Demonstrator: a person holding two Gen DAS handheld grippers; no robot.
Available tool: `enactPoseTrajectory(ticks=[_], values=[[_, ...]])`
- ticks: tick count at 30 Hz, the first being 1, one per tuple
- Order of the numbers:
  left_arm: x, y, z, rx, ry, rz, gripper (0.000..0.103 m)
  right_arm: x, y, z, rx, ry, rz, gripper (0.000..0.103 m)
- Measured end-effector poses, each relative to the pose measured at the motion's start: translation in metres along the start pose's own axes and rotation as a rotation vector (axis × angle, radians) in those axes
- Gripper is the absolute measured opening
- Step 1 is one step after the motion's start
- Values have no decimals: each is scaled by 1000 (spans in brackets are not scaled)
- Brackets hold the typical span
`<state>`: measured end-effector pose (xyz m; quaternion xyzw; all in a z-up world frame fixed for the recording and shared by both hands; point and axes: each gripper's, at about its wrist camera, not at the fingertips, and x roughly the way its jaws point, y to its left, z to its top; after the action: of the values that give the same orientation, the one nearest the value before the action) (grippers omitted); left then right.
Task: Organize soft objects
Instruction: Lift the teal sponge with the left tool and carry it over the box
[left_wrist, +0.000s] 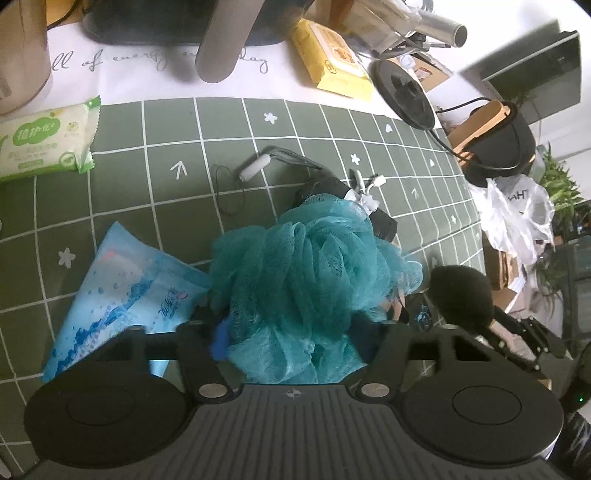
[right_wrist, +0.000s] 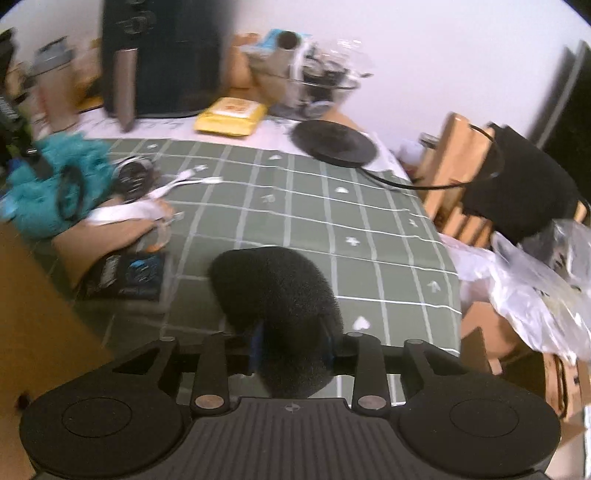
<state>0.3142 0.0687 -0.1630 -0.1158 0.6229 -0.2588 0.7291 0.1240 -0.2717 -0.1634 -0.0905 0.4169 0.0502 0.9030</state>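
Your right gripper (right_wrist: 291, 350) holds a black fuzzy sponge (right_wrist: 277, 314) between its fingers, above the near edge of the green checked tablecloth (right_wrist: 314, 206). At the cloth's left edge you have a teal mesh bath pouf (right_wrist: 51, 184), white cables (right_wrist: 184, 181) beside it and a dark printed packet (right_wrist: 129, 277) nearer you. At the far edge sit a yellow packet (right_wrist: 231, 114) and a black round disc (right_wrist: 334, 142). Beyond the right edge lies a crumpled plastic bag (right_wrist: 535, 288).
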Motion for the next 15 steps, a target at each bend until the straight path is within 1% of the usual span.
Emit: enactPoseTrajectory(ticks=[1, 2, 3, 5, 7, 9, 12, 15], values=[[-1, -1, 0, 0, -5, 1, 44, -2, 0, 0, -5, -5, 15, 50], [-3, -2, 0, 3, -9, 3, 36, -3, 0, 0, -5, -11, 21, 58], [-5, -3, -1, 10, -14, 8, 30, -4, -1, 1, -3, -19, 26, 61], [-9, -7, -3, 32, -25, 32, 24, -4, -5, 4, 10, -29, 33, 74], [-12, -10, -6, 47, -39, 47, 21, -2, -8, 8, 17, -36, 45, 79], [-15, -12, -9, 55, -57, 57, 19, 3, -10, 11, -1, -23, 74, 81], [-22, -17, -13, 76, -91, 68, 17, 13, -9, 13, -58, 17, 121, 81], [-29, -25, -18, 102, -124, 77, 17, 27, -10, 14, -86, 80, 153, 77]])
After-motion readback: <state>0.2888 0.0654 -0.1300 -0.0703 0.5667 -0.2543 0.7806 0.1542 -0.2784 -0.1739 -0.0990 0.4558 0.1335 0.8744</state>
